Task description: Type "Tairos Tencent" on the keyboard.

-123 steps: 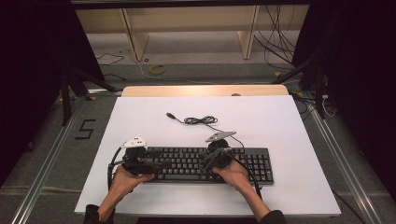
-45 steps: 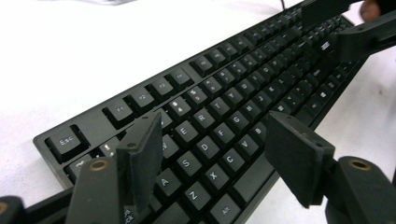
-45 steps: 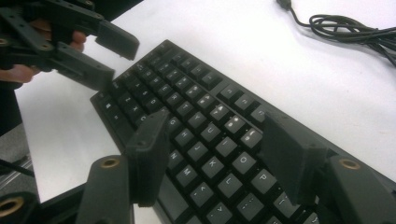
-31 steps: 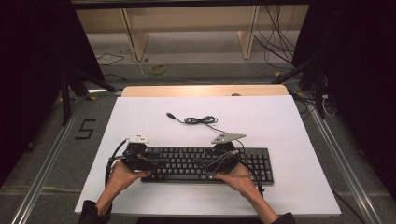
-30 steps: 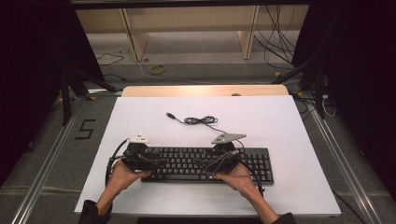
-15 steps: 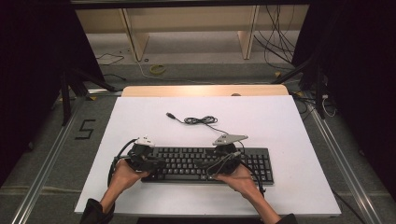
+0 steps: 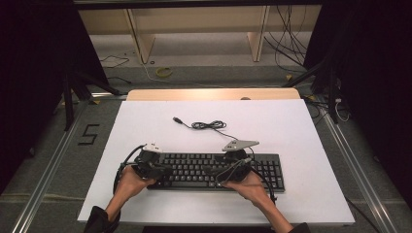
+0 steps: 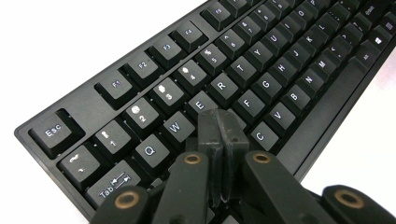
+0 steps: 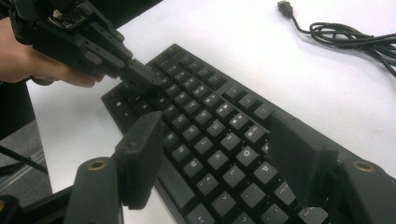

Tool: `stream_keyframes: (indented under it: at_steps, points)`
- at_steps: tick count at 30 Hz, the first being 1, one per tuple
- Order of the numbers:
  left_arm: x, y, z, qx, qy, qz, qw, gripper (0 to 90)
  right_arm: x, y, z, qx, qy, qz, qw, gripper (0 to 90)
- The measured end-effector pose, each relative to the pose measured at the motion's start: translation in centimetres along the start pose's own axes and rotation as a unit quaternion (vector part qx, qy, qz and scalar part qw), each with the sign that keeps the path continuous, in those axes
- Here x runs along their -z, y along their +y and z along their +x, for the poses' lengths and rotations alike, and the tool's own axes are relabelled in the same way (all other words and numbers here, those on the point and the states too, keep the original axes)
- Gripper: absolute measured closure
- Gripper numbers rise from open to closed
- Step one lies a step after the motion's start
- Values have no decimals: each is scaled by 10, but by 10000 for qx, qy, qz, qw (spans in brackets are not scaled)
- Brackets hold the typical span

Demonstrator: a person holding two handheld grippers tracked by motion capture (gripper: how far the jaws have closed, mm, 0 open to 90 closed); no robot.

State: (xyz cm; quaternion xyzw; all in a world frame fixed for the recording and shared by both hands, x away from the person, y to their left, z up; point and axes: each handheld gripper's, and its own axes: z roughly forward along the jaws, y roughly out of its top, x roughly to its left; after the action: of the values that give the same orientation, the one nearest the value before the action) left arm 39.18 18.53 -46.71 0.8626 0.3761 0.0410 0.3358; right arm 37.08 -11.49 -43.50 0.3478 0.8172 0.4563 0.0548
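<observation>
A black keyboard [image 7: 214, 170] lies flat near the front of the white table [image 7: 301, 131]. My left gripper [image 7: 167, 171] is over the keyboard's left end. In the left gripper view its jaws [image 8: 220, 122] have just closed and meet tip to tip above the keys below W and E, with nothing between them. My right gripper [image 7: 210, 171] hovers over the middle keys. In the right gripper view it stands open [image 9: 215, 128] with the letter keys under the gap. That view also shows the left gripper [image 9: 149, 79] farther off.
The keyboard's black cable [image 7: 206, 125] lies coiled behind it, its USB plug [image 7: 177, 119] loose on the table. Bare white surface stretches right of and behind the keyboard. A wooden edge [image 7: 214, 93] borders the table's far side, with floor and cables beyond.
The left gripper's jaws have shut, and that hand has shifted slightly right over the keyboard's left end. The right hand and the keyboard have stayed put over the last second.
</observation>
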Motion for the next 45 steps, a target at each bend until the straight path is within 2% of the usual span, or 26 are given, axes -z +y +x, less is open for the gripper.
stream_keyframes:
  at_steps: [12, 15, 23, 29, 37, 42, 45]
  points:
    - [-2, -1, -2, 23, 83, -21, 10000, 891, 2, 0, 0, -6, -15, -15, 10000, 367]
    - [1, 0, -4, 68, 31, -133, 9999, 876, 2, 0, 0, 0, -16, -36, 10000, 366]
    - [12, 2, -6, 204, -148, -446, 9987, 714, 3, 0, 0, -17, -3, -45, 10000, 366]
    - [18, 1, -6, 331, -144, -778, 9963, 595, 2, 0, 0, -4, 6, -51, 10000, 366]
    - [24, -1, -6, 486, -217, -1005, 9935, 385, 1, 0, 2, 24, 30, -23, 10000, 366]
    - [27, -3, -5, 530, -250, -1179, 9913, 320, 0, -1, 2, 23, 36, -13, 10000, 368]
    - [29, -5, -6, 537, -252, -1261, 9902, 316, -1, -2, 3, 43, 42, 3, 10000, 371]
